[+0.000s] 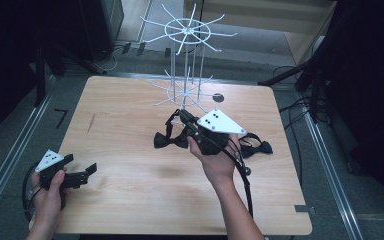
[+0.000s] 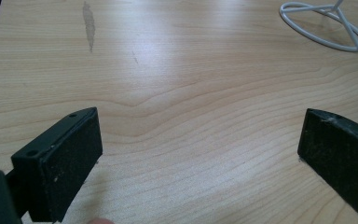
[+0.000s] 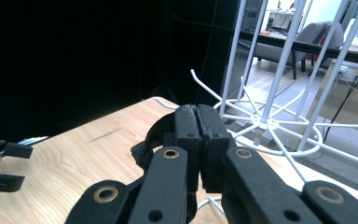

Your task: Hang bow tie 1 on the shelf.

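My right gripper [image 1: 184, 121] is clenched on a black bow tie [image 1: 170, 138] near the white rack [image 1: 185, 90]; left gripper [image 1: 82, 172] sits released.

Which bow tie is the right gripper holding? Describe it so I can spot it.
Start at the white wire rack at the table's far edge. In front of its base, the right gripper pinches a black bow tie by its strap. The other bow tie lies flat, untouched, nearer the right edge.
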The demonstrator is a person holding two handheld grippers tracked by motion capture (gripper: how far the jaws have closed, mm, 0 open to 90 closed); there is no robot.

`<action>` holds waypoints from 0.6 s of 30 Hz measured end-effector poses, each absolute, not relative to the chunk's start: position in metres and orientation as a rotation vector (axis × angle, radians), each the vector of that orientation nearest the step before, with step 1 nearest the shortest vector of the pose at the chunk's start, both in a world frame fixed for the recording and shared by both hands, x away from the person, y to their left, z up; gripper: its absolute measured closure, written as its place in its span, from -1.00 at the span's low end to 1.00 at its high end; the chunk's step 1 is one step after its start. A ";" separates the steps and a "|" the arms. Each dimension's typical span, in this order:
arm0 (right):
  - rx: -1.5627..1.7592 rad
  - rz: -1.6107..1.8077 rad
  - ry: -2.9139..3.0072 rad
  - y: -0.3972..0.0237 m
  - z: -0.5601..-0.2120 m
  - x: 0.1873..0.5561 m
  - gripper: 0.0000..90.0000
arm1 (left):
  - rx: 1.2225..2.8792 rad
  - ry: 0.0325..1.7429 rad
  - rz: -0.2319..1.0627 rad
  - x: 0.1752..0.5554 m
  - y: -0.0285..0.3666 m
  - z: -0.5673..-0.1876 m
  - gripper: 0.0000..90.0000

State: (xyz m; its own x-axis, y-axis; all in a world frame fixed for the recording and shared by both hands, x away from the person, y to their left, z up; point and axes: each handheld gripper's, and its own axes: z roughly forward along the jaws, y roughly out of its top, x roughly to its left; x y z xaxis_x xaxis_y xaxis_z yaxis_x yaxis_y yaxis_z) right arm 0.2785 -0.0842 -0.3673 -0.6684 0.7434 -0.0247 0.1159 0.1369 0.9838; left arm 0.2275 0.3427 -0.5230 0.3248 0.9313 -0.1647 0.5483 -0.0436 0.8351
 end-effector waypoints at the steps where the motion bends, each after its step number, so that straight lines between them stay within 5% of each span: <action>1: 0.824 1.566 1.897 -0.084 -0.367 0.280 1.00 | 1.712 1.339 0.548 0.227 0.343 -0.523 -1.00; 18: 0.891 1.551 1.891 -0.084 -0.373 0.299 1.00 | 1.711 1.340 0.551 0.228 0.343 -0.523 -1.00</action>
